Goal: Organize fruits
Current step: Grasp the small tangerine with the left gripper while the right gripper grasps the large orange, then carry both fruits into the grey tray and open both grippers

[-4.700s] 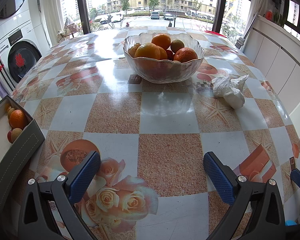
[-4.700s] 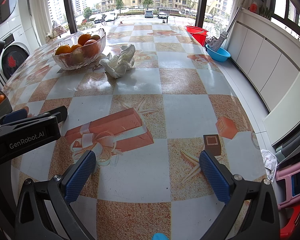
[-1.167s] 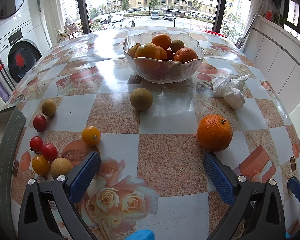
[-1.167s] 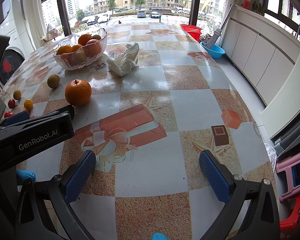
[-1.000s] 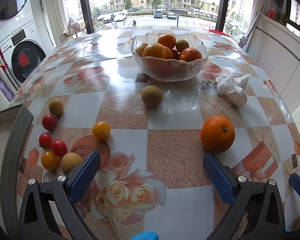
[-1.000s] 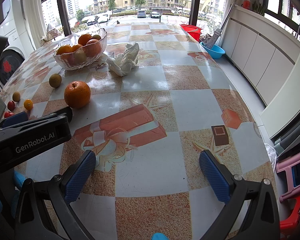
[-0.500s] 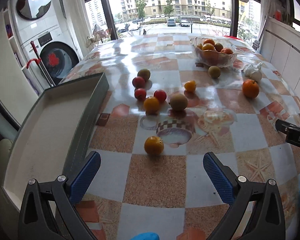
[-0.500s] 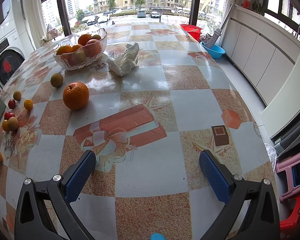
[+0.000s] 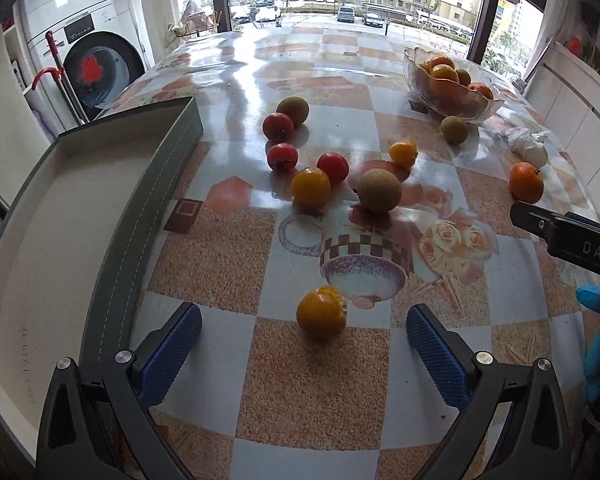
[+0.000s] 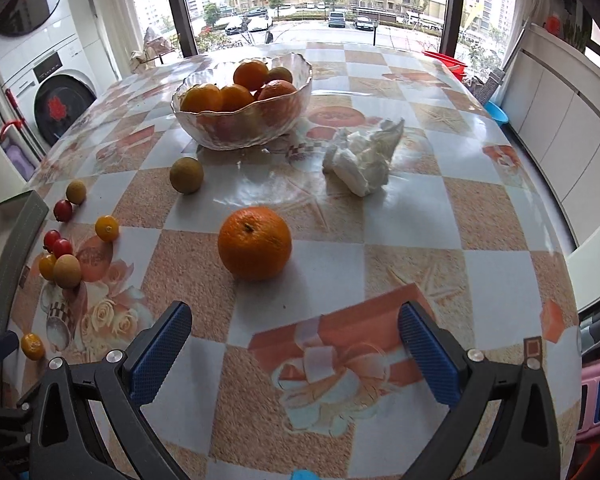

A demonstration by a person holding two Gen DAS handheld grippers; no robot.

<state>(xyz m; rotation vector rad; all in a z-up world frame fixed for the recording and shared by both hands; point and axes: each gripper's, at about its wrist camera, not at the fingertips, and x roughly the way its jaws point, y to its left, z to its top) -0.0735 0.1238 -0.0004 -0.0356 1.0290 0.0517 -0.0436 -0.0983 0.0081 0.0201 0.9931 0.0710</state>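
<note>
Fruit nearest the left gripper (image 9: pixel 302 340) is a small yellow tomato (image 9: pixel 321 311), lying on the table (image 9: pixel 292 392) between wide-open, empty jaws; it should be centred before closing, gently, since rolling seems likely. Just left, the grey tray (image 9: pixel 60 216) stands bare. Further off, red and yellow fruits (image 9: pixel 320 176) are clustered closely. The right gripper (image 10: pixel 296 354) is likewise held wide open and empty, facing the orange (image 10: pixel 254 243); beyond are crumpled tissue (image 10: pixel 364 160) and the glass bowl (image 10: pixel 244 128).

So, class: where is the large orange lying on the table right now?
In the right wrist view the large orange sits centre, ahead of the open right gripper, between glass bowl and gripper.
</note>
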